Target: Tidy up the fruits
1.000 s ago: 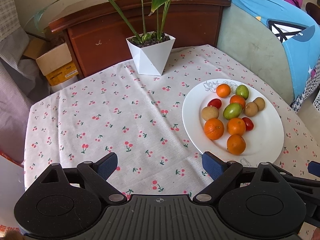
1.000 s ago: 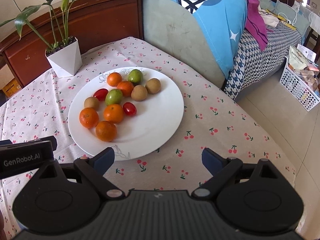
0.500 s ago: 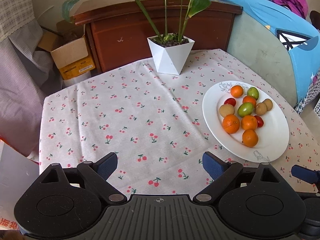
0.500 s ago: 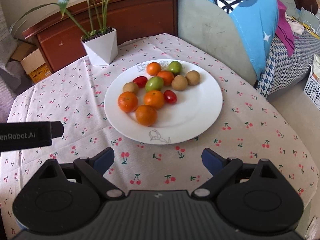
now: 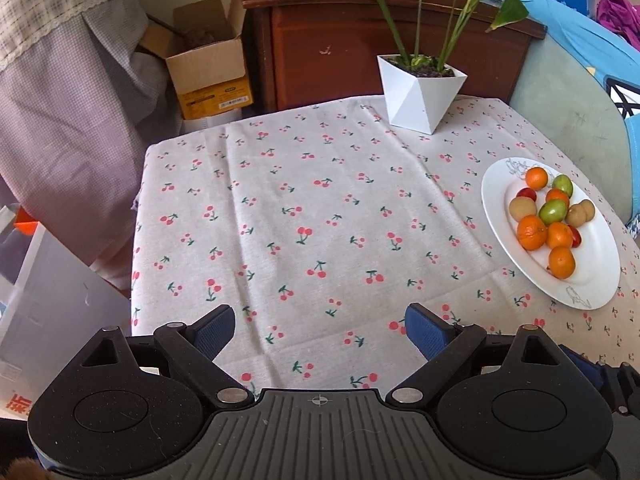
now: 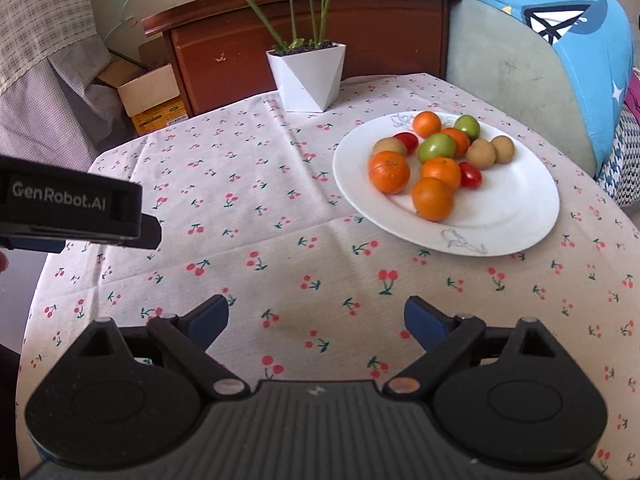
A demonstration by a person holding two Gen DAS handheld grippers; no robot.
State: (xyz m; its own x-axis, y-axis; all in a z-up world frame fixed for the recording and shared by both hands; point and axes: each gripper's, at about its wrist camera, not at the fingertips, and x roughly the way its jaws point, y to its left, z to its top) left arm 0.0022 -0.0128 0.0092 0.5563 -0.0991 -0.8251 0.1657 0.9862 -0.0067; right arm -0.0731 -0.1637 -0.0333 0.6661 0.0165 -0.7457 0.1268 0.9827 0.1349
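A white plate [image 6: 516, 216] [image 5: 596, 276] on the cherry-print tablecloth holds several fruits: oranges [image 6: 389, 172] [image 5: 531, 232], green fruits [image 6: 436, 148] [image 5: 553, 211], brown kiwis [image 6: 482, 154] [image 5: 522, 208] and small red tomatoes [image 6: 470, 175] [image 5: 525, 194]. My left gripper [image 5: 320, 326] stands open over bare cloth, well left of the plate, with nothing between its blue pads. My right gripper [image 6: 316, 320] is open too, hovering over the cloth near the table's front, below and left of the plate. The left gripper's body [image 6: 72, 208] shows at the left edge of the right wrist view.
A white angular planter [image 5: 420, 96] [image 6: 308, 78] with long green leaves stands at the table's far edge, before a wooden cabinet [image 6: 320, 28]. Cardboard boxes [image 5: 208, 72] sit beyond the left corner. A chair draped in blue cloth [image 6: 560, 48] borders the right side.
Both views have swung left: the plate has slid toward the right in each, and more of the table's left side and the boxes came into sight. Both grippers stayed open.
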